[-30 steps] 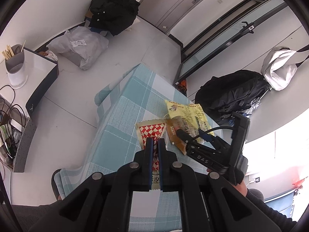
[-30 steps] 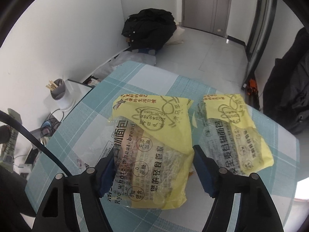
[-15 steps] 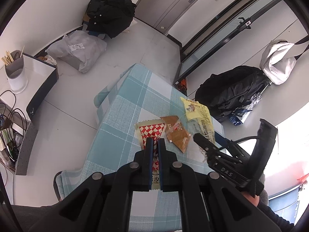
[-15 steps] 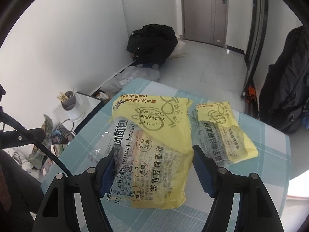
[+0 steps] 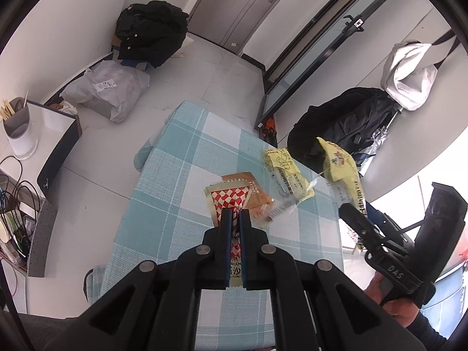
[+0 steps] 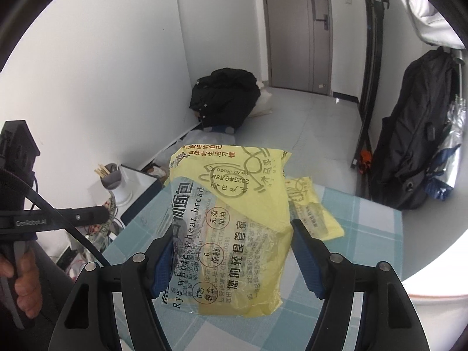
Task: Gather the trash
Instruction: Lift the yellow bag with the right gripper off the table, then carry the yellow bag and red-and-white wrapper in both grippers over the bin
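Observation:
My left gripper (image 5: 235, 215) is shut on a red-and-white checkered wrapper (image 5: 229, 200), held above the table. My right gripper (image 6: 234, 235) is shut on a yellow rye bread bag (image 6: 234, 222), lifted clear of the table; the bag also shows in the left wrist view (image 5: 343, 172), sticking up from the right gripper (image 5: 351, 213). A second yellow bread bag (image 5: 285, 174) lies on the table, also in the right wrist view (image 6: 313, 210). A brown wrapper (image 5: 253, 194) lies beside it, partly behind the checkered one.
The table wears a blue-and-white checked cloth (image 5: 187, 175). A white side table with a cup of sticks (image 5: 17, 128) stands left. A grey sack (image 5: 108, 93) and black coat (image 5: 152, 32) lie on the floor. A black backpack (image 5: 345, 122) leans at the right wall.
My right gripper has risen and pulled back to the right with the yellow bag, leaving the second bag and brown wrapper on the table. The left gripper has stayed shut on the checkered wrapper.

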Tool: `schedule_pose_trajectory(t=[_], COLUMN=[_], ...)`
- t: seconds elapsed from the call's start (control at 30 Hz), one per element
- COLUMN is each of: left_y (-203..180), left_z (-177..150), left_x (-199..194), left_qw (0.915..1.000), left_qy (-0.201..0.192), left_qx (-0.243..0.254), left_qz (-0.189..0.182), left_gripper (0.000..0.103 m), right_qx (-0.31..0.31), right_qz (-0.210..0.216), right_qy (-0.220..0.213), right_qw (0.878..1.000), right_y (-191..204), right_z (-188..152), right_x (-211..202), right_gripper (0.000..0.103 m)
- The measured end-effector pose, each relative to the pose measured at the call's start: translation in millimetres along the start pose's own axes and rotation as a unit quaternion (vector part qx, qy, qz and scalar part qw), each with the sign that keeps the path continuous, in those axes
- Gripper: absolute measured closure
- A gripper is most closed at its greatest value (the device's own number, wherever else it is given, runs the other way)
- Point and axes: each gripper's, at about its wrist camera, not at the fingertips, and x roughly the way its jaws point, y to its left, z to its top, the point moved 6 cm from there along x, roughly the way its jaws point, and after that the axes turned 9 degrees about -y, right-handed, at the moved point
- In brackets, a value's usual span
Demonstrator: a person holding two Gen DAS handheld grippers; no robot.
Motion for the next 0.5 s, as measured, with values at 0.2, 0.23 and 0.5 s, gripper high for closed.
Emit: schedule_pose_trajectory(t=[0.2,0.23,0.5], left_y=[-27,-32,-84], left_z=[1,0,3], left_x=[-3,-4,-8], left_qw=[0.9996,0.9995,0.9965], left_qy=[-0.004,-0.006,-0.012], left_qx=[0.026,0.031,0.076], left_qz=[-0.010,-0.010,-0.031], left_gripper=[0.102,0.102,0.102], right_qx=[0.007,0.007,0.018], right_qz=[-0.012,-0.013,-0.036], right_qy=[-0.027,-0.031,-0.065], right_qw=[1.000,0.999,0.997], right_y=[-9,-12,-48], right_z=[13,14,29], right_x=[-36,-41,-96], right_gripper=[0.032,0.032,0.032])
